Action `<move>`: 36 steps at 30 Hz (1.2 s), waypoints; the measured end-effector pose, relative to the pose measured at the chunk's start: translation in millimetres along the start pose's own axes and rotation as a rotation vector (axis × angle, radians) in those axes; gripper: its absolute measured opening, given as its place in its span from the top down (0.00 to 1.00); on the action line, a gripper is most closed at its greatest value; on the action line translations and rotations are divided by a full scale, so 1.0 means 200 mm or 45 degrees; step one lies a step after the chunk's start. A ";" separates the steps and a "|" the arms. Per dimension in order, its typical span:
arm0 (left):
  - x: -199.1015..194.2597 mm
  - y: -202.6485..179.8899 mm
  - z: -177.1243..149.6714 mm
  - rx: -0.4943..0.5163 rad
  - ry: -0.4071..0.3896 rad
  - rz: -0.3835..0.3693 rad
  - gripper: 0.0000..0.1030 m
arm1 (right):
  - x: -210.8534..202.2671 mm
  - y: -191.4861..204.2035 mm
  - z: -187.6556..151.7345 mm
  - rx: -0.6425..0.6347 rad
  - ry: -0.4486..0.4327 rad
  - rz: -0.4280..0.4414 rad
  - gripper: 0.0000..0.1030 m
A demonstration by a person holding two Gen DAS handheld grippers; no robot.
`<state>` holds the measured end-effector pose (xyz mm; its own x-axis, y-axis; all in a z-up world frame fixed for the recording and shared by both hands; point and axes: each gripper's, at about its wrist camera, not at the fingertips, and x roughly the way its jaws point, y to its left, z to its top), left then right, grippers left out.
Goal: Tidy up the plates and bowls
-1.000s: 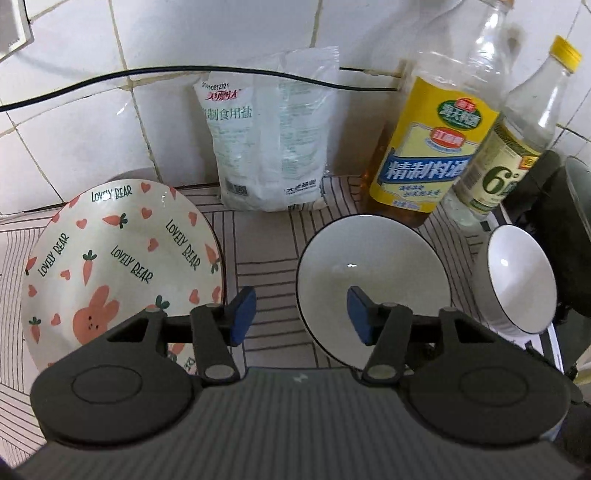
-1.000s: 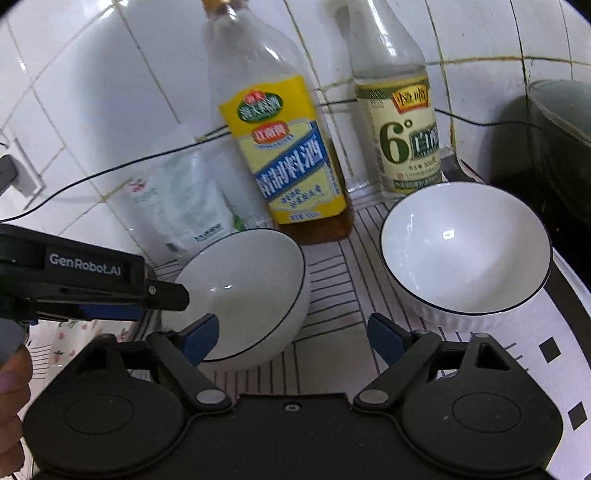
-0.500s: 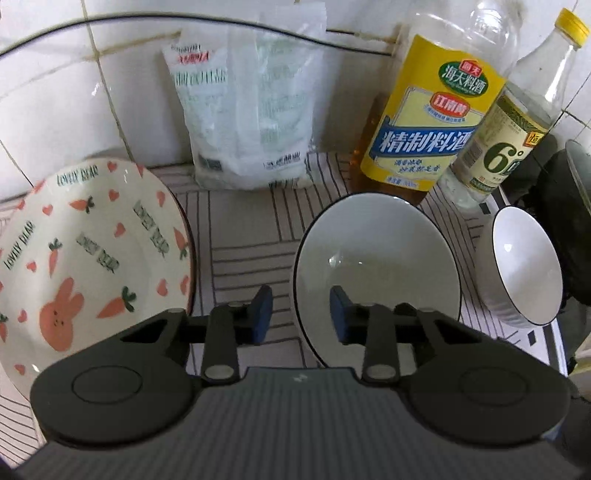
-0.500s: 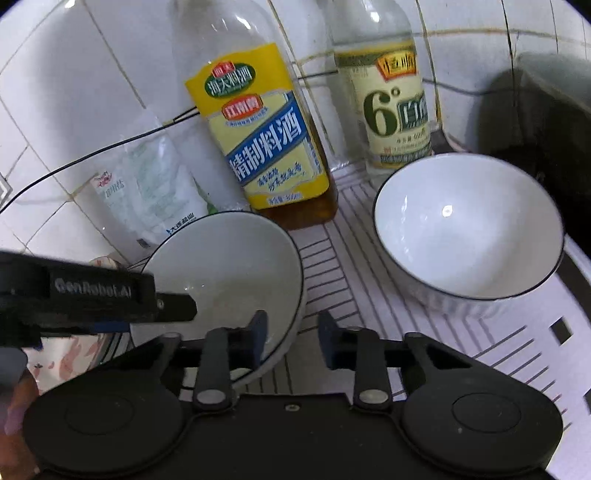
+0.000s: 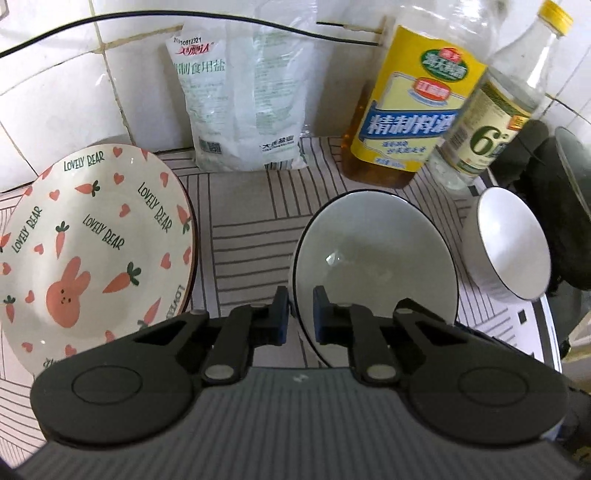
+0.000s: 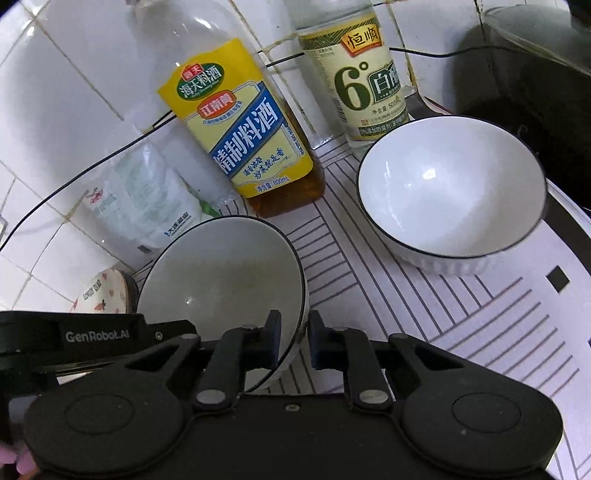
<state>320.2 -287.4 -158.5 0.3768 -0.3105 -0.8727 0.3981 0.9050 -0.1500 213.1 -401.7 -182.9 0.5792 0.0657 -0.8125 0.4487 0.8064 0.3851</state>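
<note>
Both pairs of jaws had just been closing, from wide apart a second earlier to a narrow gap, each with the rim of the same tilted bowl between the pads. The left gripper (image 5: 298,314) sat pinched on the near left rim of that black-rimmed white bowl (image 5: 373,266), one blue pad outside the wall and one inside. The right gripper (image 6: 294,341) was likewise clamped on the bowl's (image 6: 221,284) near right rim, one pad inside and one outside. Seen from the right wrist, the left gripper's black body (image 6: 74,338) lay just left of the bowl.

Taking the gripped bowl as landmark: it rested tipped on the striped mat (image 5: 243,236). Well to its left lay the rabbit-and-carrot plate (image 5: 92,243), printed "LOVELY BEAR", apart from the bowl with bare mat between. Behind the bowl and to its left a salt bag (image 5: 243,103) leaned on the tiled wall (image 5: 55,85), with a black cable (image 5: 110,16) running across the tiles above. Directly behind stood the yellow-labelled cooking wine bottle (image 5: 410,110), and beside that, further right, the white vinegar bottle (image 5: 491,136). To the bowl's right a second white bowl (image 6: 454,188) stood upright on the mat, apart from it. Beyond that bowl was a dark pot (image 6: 532,74), only partly in view.
</note>
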 end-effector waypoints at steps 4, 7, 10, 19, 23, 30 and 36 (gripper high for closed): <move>-0.06 0.00 -0.04 -0.028 0.024 -0.014 0.88 | -0.06 0.00 -0.04 0.008 0.016 -0.004 0.82; -0.13 0.00 -0.09 -0.035 0.027 -0.034 0.88 | -0.12 0.02 -0.06 0.002 0.032 -0.015 0.82; -0.22 0.03 -0.15 -0.062 0.024 -0.048 0.88 | -0.20 0.05 -0.08 -0.027 0.021 -0.007 0.82; -0.48 0.13 -0.35 -0.099 -0.027 -0.017 0.88 | -0.44 0.13 -0.18 -0.081 0.007 0.082 0.82; -0.57 0.16 -0.43 -0.115 -0.038 0.008 0.88 | -0.53 0.20 -0.24 -0.123 -0.009 0.100 0.82; -0.71 0.29 -0.57 -0.150 -0.023 0.024 0.88 | -0.65 0.27 -0.37 -0.143 0.015 0.169 0.81; -0.79 0.38 -0.66 -0.175 -0.015 0.063 0.88 | -0.67 0.36 -0.48 -0.174 0.051 0.218 0.81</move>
<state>180.6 -132.1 -94.0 0.4030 -0.2671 -0.8753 0.2608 0.9503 -0.1700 102.5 -296.5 -87.2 0.6103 0.2293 -0.7583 0.2486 0.8534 0.4581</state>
